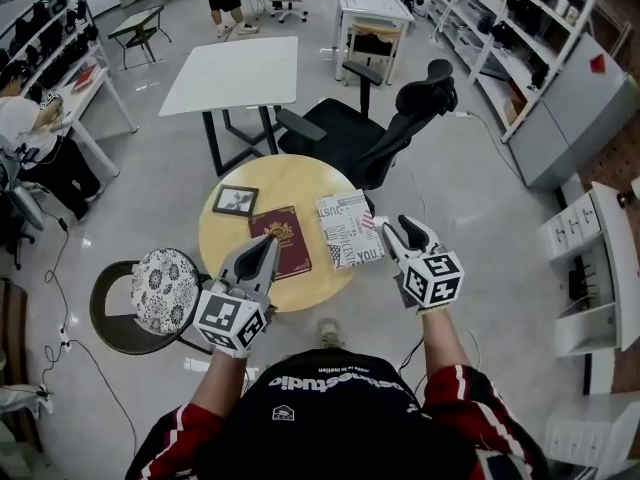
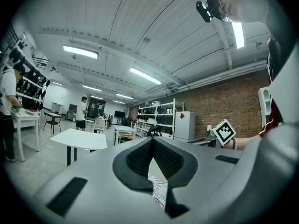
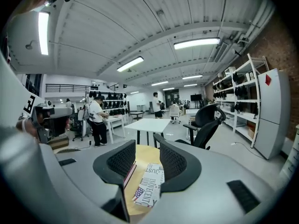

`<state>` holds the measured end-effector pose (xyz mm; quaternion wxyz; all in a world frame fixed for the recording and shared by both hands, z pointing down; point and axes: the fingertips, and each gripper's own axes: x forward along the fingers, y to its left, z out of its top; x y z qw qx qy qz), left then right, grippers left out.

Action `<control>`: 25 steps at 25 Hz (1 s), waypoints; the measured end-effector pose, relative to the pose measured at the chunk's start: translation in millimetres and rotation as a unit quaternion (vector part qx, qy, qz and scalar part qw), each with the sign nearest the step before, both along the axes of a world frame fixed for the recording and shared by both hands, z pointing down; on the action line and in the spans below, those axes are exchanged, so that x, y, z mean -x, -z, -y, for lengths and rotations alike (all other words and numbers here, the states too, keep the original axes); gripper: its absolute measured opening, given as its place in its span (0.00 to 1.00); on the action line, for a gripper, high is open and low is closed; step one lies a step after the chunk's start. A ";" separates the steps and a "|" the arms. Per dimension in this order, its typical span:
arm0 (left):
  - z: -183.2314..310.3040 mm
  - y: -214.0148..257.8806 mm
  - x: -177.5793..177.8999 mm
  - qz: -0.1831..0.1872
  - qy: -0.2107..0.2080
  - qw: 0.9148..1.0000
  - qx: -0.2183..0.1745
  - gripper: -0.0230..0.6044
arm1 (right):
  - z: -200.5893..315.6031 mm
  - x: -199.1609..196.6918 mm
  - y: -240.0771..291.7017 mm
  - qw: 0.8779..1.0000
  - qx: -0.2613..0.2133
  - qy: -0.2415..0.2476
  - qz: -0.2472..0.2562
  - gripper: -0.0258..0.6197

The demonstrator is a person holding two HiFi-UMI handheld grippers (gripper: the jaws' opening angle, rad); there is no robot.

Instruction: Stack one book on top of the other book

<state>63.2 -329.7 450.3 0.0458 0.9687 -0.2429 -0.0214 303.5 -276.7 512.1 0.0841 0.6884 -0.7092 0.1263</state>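
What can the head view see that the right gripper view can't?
Only the head view shows the small black-framed picture and the round flower-patterned stool seat. Only the right gripper view shows the long ceiling lights. Both show the white book covered in printed words on the round wooden table.

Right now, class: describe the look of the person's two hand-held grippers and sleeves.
The left hand-held gripper and the right hand-held gripper are pale grey shells with tapering jaws lined in dark textured pads; each carries a white cube with black square markers. The sleeves are red with white and black stripes.
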 end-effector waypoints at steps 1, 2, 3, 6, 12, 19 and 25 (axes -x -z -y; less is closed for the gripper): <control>-0.8 -0.4 -2.8 0.000 -0.001 1.000 0.001 0.06 | 1.4 -3.7 -7.9 1.000 0.009 0.001 0.001 0.31; -1.0 -0.6 -4.8 0.000 -0.002 1.000 0.002 0.06 | 3.2 -7.3 -16.4 1.000 0.018 0.002 0.003 0.31; -0.6 -0.5 -6.3 0.001 -0.001 1.000 0.002 0.06 | 5.4 -10.4 -25.1 1.000 0.027 0.004 0.007 0.31; 2.8 -1.0 -11.5 0.008 -0.001 1.000 -0.002 0.06 | 12.1 -17.9 -49.1 0.998 0.051 0.011 0.026 0.31; 12.2 -10.6 -22.0 0.021 0.011 1.000 0.002 0.06 | 19.8 -35.0 -95.5 0.994 0.098 0.023 0.033 0.31; 24.2 -13.8 -36.8 0.038 0.022 0.999 -0.003 0.06 | 32.5 -46.7 -144.0 0.988 0.143 0.045 0.048 0.33; 29.3 -21.1 -48.7 0.059 0.030 0.998 -0.009 0.06 | 42.6 -60.2 -186.3 0.982 0.175 0.051 0.051 0.34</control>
